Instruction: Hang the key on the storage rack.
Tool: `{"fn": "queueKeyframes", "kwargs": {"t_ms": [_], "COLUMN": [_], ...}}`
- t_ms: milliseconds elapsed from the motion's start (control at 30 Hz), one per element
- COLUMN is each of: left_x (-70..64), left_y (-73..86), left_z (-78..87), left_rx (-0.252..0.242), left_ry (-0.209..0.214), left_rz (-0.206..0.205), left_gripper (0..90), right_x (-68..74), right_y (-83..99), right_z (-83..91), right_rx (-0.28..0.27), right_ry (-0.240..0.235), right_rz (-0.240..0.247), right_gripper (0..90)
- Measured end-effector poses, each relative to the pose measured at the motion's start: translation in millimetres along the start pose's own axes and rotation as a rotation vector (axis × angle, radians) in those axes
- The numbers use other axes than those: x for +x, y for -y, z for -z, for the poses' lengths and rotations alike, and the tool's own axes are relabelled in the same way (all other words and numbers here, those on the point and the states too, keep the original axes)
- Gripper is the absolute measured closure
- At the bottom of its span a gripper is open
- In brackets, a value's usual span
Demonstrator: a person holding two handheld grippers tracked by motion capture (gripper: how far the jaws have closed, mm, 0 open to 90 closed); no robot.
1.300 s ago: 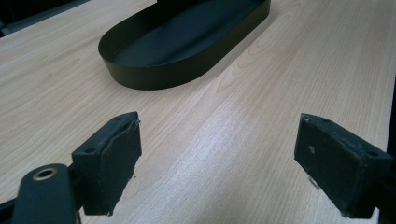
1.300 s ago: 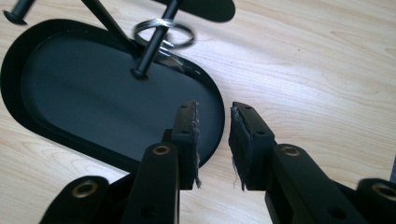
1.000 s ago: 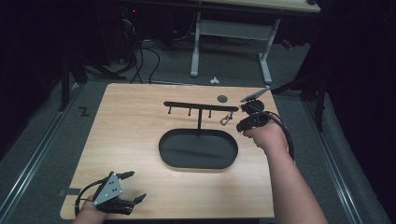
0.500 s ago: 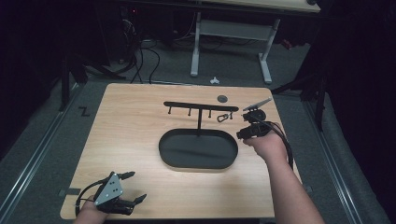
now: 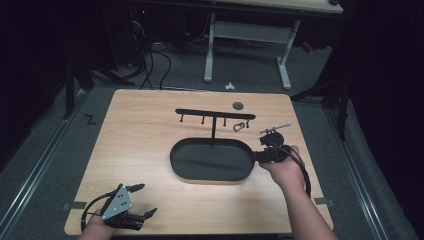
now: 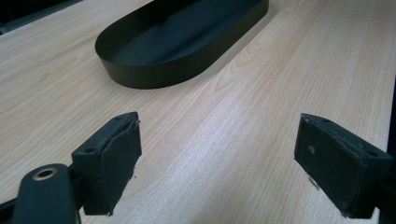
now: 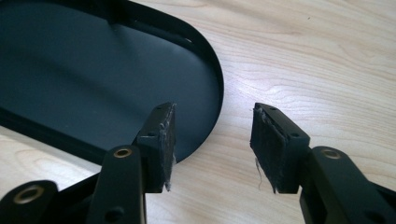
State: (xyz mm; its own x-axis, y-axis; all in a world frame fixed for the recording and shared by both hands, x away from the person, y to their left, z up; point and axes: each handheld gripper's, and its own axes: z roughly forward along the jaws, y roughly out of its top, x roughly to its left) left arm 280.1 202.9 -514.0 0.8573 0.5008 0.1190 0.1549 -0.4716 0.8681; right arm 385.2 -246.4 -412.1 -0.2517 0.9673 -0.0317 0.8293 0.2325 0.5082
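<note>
Directly ahead of the right gripper (image 7: 212, 147) lies the black oval tray (image 7: 212, 70) — jaws spread, straddling its rim's end, nothing pinched yet. Grasp pending. Left gripper (image 6: 219, 168) rests well apart near the table corner, jaws spread — idle.

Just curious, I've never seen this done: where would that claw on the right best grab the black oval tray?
Probably its thin upright rim at the near right end, coming from the right. The right claw is open, one jaw over the tray, the other over the table; the rim fits between.
</note>
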Motion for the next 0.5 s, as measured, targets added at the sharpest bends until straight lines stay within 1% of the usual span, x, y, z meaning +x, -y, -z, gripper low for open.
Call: {"fn": "queueKeyframes", "kwargs": {"t_ms": [33, 100, 167, 200, 233, 267, 300, 333, 367, 400, 433, 467, 500], "left_x": [-0.1, -0.1, 0.0, 0.0, 0.2, 0.2, 0.3, 0.3, 0.4, 0.3, 0.3, 0.3, 0.2], "left_y": [0.2, 0.3, 0.3, 0.3, 0.4, 0.4, 0.5, 0.5, 0.5, 0.6, 0.5, 0.5, 0.7], "left_z": [-0.2, -0.5, -0.7, -0.7, -0.7, -0.7, -0.9, -0.9, -1.0, -1.2, -1.4, -1.4, -1.9], "left_rx": [0.001, 0.003, 0.004, 0.004, 0.004, 0.004, 0.005, 0.005, 0.005, 0.005, 0.006, 0.006, 0.006], "left_ry": [0.000, 0.000, 0.000, 0.000, 0.000, 0.000, -0.001, -0.001, -0.002, -0.002, -0.001, -0.001, -0.001], "left_rz": [0.000, 0.000, 0.000, 0.000, 0.001, 0.001, 0.001, 0.001, 0.001, 0.001, 0.001, 0.001, -0.001], "left_gripper": [15.3, 15.2, 15.3, 15.3, 15.3, 15.3, 15.3, 15.3, 15.3, 15.3, 15.3, 15.3, 15.3], "right_x": [0.4, 0.3, 0.6, 0.6, 2.4, 2.4, 3.8, 3.8, 6.7, 8.3, 10.5, 10.5, 14.6], "right_y": [8.4, 18.1, 28.6, 28.6, 40.5, 40.5, 51.9, 51.9, 63.3, 68.9, 74.6, 74.6, 85.9], "right_z": [-2.5, -6.0, -9.4, -9.4, -13.0, -13.0, -16.5, -16.5, -19.6, -21.4, -22.8, -22.8, -26.4], "right_rx": [-0.026, -0.052, -0.074, -0.074, -0.112, -0.112, -0.136, -0.136, -0.165, -0.180, -0.191, -0.191, -0.213], "right_ry": [-0.005, -0.004, -0.003, -0.003, -0.003, -0.003, -0.013, -0.013, 0.005, 0.017, 0.022, 0.022, 0.023], "right_rz": [-0.007, -0.008, -0.014, -0.014, -0.011, -0.011, -0.028, -0.028, -0.023, -0.010, -0.005, -0.005, -0.002], "right_gripper": [49.5, 49.2, 49.2, 49.2, 49.2, 49.2, 49.2, 49.2, 48.6, 48.4, 48.3, 48.3, 47.7]}}
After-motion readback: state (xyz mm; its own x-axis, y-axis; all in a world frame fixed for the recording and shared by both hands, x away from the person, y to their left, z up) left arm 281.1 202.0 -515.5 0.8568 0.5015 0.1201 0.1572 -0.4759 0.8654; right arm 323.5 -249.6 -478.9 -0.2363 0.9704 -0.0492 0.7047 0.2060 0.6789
